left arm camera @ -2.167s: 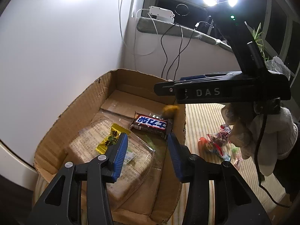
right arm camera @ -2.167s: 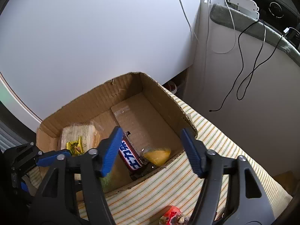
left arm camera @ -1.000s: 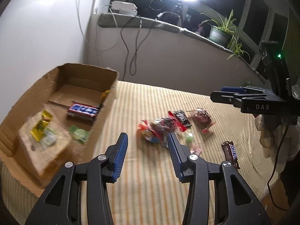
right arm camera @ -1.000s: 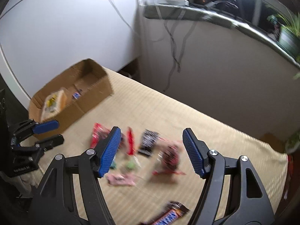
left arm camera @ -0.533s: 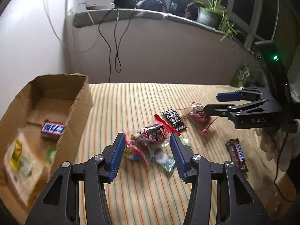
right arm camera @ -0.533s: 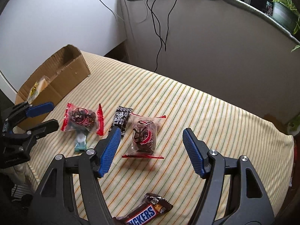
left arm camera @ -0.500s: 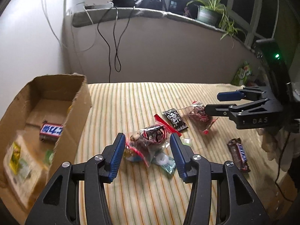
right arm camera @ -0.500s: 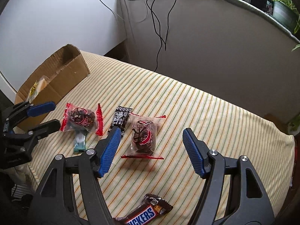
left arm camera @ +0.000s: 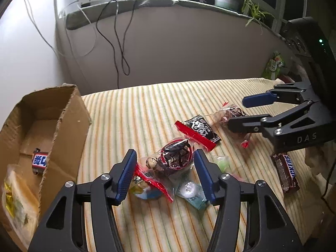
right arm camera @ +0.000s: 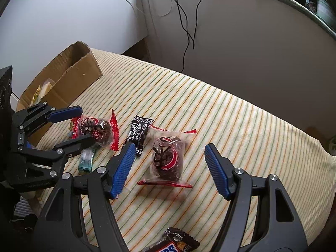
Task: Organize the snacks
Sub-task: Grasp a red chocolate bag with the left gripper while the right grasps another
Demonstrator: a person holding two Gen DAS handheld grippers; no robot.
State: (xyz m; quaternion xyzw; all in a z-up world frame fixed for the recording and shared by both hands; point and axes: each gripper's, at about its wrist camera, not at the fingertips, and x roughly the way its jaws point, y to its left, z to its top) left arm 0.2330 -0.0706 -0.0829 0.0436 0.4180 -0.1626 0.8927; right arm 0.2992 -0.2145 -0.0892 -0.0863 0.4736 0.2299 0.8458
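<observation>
Several snacks lie on a striped cloth (left arm camera: 147, 109). A clear, red-edged bag with a dark pastry (left arm camera: 174, 159) sits between the blue pads of my left gripper (left arm camera: 164, 174). Its jaws are opening and the pads do not press the bag. A second such bag (right arm camera: 168, 157) lies under my right gripper (right arm camera: 170, 168), which stands open well wider than the bag. The left gripper (right arm camera: 86, 125) also shows in the right wrist view, straddling the first bag (right arm camera: 96, 128). The right gripper (left arm camera: 247, 113) shows in the left wrist view above the second bag (left arm camera: 231, 113).
A cardboard box (left arm camera: 69, 115) at the left holds a chocolate bar (left arm camera: 40, 160) and a wrapped sandwich (left arm camera: 14, 197). On the cloth lie a black sachet (left arm camera: 201, 128), a small blue-green candy (left arm camera: 193, 193) and a Snickers bar (left arm camera: 285, 172). Cables hang on the wall behind.
Both grippers swung from above the box over to the snacks on the cloth and sank toward them. The left jaws widened around the first bag.
</observation>
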